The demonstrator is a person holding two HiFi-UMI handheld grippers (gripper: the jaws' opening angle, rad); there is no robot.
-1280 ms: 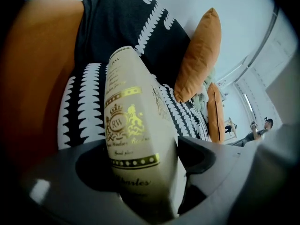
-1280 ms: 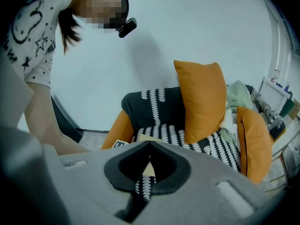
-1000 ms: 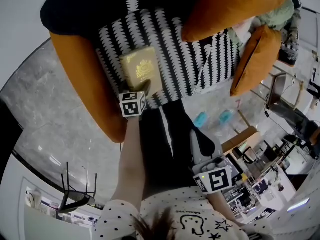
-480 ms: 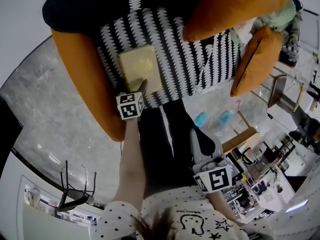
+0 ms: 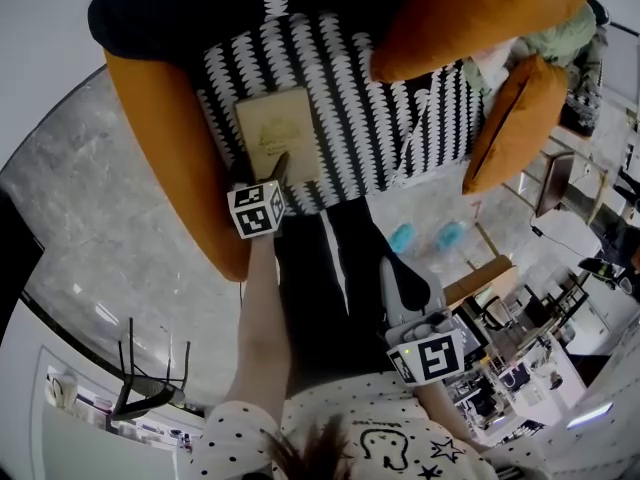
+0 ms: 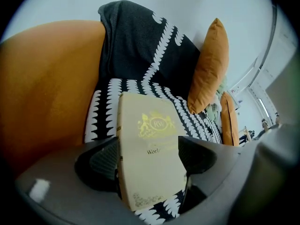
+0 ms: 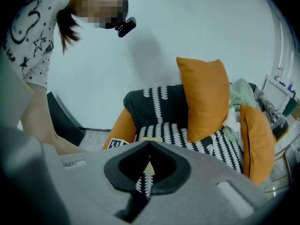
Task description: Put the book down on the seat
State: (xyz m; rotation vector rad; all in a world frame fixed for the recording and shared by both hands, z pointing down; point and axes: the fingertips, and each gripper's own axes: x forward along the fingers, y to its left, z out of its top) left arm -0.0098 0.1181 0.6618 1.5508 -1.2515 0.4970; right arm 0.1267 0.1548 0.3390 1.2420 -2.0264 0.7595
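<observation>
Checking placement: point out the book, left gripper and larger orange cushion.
book [image 5: 276, 133], head view, centre of its cover.
left gripper [image 6: 150, 158], left gripper view, midway between fingertips.
larger orange cushion [image 6: 208, 64], left gripper view, middle of its face.

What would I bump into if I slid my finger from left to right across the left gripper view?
Orange armrest → book → tall orange cushion → second orange cushion. The patterned seat cover runs under most of these, so it has no place in the order.

Bright, even indoor light; strong fisheye edge distortion.
</observation>
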